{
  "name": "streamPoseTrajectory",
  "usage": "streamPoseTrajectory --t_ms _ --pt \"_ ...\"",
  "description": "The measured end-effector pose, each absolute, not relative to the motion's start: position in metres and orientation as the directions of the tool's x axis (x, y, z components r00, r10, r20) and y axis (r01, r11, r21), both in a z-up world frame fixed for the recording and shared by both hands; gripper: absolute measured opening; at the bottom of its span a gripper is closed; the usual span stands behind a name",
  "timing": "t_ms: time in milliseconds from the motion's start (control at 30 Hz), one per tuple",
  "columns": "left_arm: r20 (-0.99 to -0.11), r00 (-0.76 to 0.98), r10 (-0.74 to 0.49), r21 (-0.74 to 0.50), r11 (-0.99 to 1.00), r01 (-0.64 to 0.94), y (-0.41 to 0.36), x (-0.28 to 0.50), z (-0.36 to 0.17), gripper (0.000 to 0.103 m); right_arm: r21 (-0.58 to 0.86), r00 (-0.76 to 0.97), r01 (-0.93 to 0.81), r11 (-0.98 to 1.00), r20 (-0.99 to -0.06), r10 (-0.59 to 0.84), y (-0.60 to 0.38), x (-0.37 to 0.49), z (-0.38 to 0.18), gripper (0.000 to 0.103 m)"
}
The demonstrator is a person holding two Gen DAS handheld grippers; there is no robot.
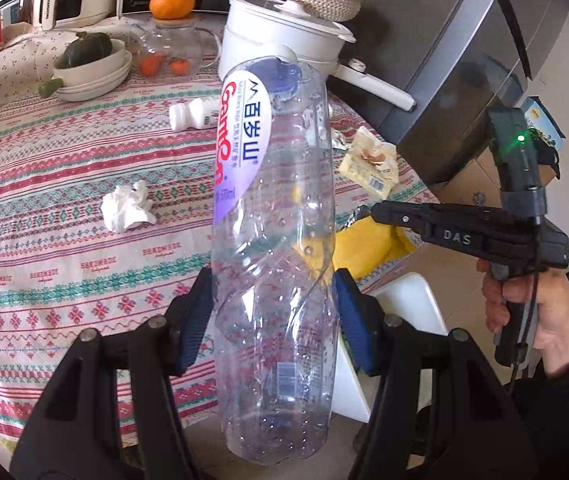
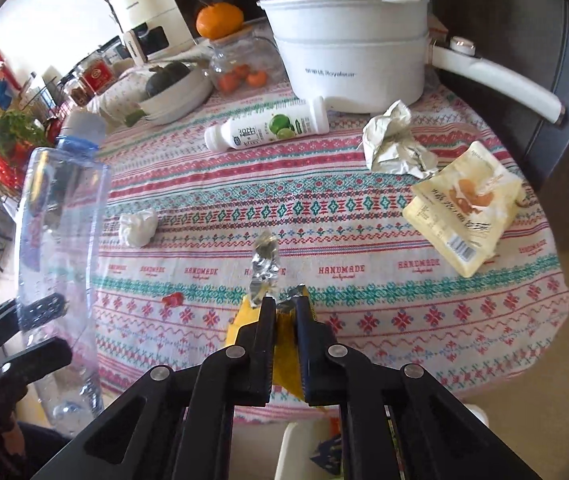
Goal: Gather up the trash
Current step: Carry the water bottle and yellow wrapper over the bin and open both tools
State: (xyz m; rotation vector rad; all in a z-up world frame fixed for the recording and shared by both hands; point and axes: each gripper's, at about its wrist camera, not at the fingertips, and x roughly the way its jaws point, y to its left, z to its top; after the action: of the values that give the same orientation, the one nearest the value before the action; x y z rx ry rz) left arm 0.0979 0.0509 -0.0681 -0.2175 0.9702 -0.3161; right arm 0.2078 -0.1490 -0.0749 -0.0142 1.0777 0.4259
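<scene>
- Gripping an empty clear plastic bottle (image 1: pixel 272 248) around its lower half, the left gripper (image 1: pixel 274 316) has its blue pads (image 1: pixel 196 320) pressed to either side; the bottle stands upright, cap end up, raised above the near edge of the table (image 1: pixel 44 208)
- In the right wrist view the same bottle (image 2: pixel 60 240) shows at the far left, with the left gripper's black fingers at its lower part
- The right gripper (image 2: pixel 284 312) is nearly closed — its jaws pinch a yellow wrapper (image 2: pixel 280 344) with crumpled silver foil at its top end, over the near edge of the patterned tablecloth (image 2: pixel 364 308)
- From the left wrist view the right gripper (image 1: pixel 380 212) reaches in from the right, its tip at the yellow wrapper (image 1: pixel 368 248)
- Trash lying on the cloth: a crumpled white tissue (image 2: pixel 138 226), a small white drink bottle (image 2: pixel 268 128) on its side, a crumpled grey-white paper (image 2: pixel 396 144), a pale yellow snack bag (image 2: pixel 464 216) near the right edge and a small red scrap (image 2: pixel 172 300)
- At the back of the table stand a white electric pot (image 2: pixel 352 48), a glass jar (image 2: pixel 240 64) with an orange (image 2: pixel 220 20) on its lid, and a white bowl (image 2: pixel 180 96) holding a dark green squash
- A white bin (image 2: pixel 296 452) sits below the table edge — just under the right gripper
</scene>
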Motion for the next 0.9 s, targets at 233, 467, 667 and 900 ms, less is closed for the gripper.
streamPoseTrajectory --t_ms 233,467,667,900 --pt "-0.735 0.514 -0.443 -0.366 0.897 0.250 0.023 0.087 -0.069 0.061 0.167 0.444 -0.365 0.916 -0.834 0.329 -0.177 0.165 -0.047 0.010" --pt "-0.682 0.510 -0.525 -0.386 0.850 0.359 -0.021 0.071 -0.073 0.061 0.159 0.478 -0.322 0.933 -0.824 0.305 -0.220 0.128 -0.037 0.010" --pt "-0.642 0.488 -0.592 -0.396 0.800 0.450 -0.067 0.060 -0.086 0.061 0.155 0.497 -0.236 0.959 -0.829 0.256 -0.271 0.103 -0.041 0.010" --pt "-0.692 0.399 -0.602 -0.394 0.778 0.490 -0.123 0.057 -0.135 0.061 0.147 0.479 -0.153 0.977 -0.854 0.204 -0.322 0.083 -0.060 0.010"
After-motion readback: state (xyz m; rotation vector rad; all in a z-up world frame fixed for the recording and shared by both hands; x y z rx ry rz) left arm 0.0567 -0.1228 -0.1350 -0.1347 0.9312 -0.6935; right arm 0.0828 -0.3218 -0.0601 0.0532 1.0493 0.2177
